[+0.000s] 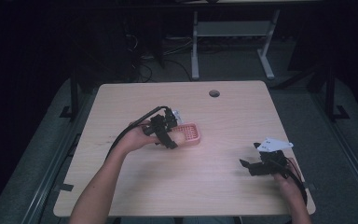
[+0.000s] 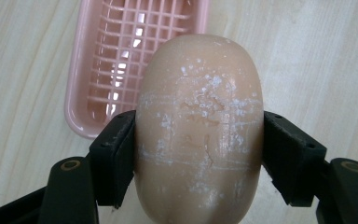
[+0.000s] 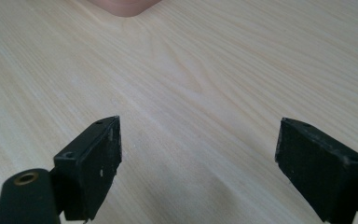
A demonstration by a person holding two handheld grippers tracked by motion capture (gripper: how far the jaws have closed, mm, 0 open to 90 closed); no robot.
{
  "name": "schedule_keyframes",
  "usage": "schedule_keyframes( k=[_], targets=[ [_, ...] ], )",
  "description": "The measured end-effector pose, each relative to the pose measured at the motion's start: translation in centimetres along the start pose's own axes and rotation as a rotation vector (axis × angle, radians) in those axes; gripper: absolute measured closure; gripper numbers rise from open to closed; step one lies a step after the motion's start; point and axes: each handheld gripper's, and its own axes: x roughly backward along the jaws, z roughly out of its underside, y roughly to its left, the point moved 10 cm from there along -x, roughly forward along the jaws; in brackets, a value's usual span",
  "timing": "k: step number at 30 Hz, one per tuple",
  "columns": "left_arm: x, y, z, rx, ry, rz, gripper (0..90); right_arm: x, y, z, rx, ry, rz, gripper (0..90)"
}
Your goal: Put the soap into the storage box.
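Clearly the soap [image 2: 199,130] is a smooth, rounded tan bar, flecked with white scuffs and faint white lines across its face; its lower end is cut off by the frame. No brand or writing can be read on it. The left gripper [image 1: 170,135] pinches it by both sides, just above the near end of the pink slotted tray [image 2: 121,65], which lies mid-table [image 1: 223,121] at about 12 o'clock from the bar. At 4 o'clock, well apart, the right gripper [image 3: 198,158] hovers with jaws spread wide.
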Motion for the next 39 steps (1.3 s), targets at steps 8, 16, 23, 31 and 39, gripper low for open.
schedule_keyframes(
  k=[8, 16, 23, 31, 39],
  targets=[
    [-0.1, 1.2, -0.8, 0.002, 0.007, -0.016, 31.9, 0.0, 0.0, 0.0, -0.011, -0.005, 0.001, 13.9],
    [-0.3, 1.8, -1.8, -0.003, 0.021, -0.025, 32.0, 0.3, -0.2, -0.3, -0.036, -0.026, 0.001, 13.9],
    [-1.2, 2.2, -2.8, -0.006, 0.029, -0.022, 31.9, 0.4, -0.2, -0.3, -0.034, -0.031, 0.002, 13.9],
    [-2.1, 2.7, -3.3, 0.014, 0.022, -0.012, 31.9, 0.4, -0.2, -0.3, -0.036, -0.025, 0.001, 13.9],
    [-3.1, 2.9, -3.5, 0.016, 0.036, -0.002, 31.9, 0.3, -0.2, -0.2, -0.036, -0.023, 0.000, 13.9]
  ],
)
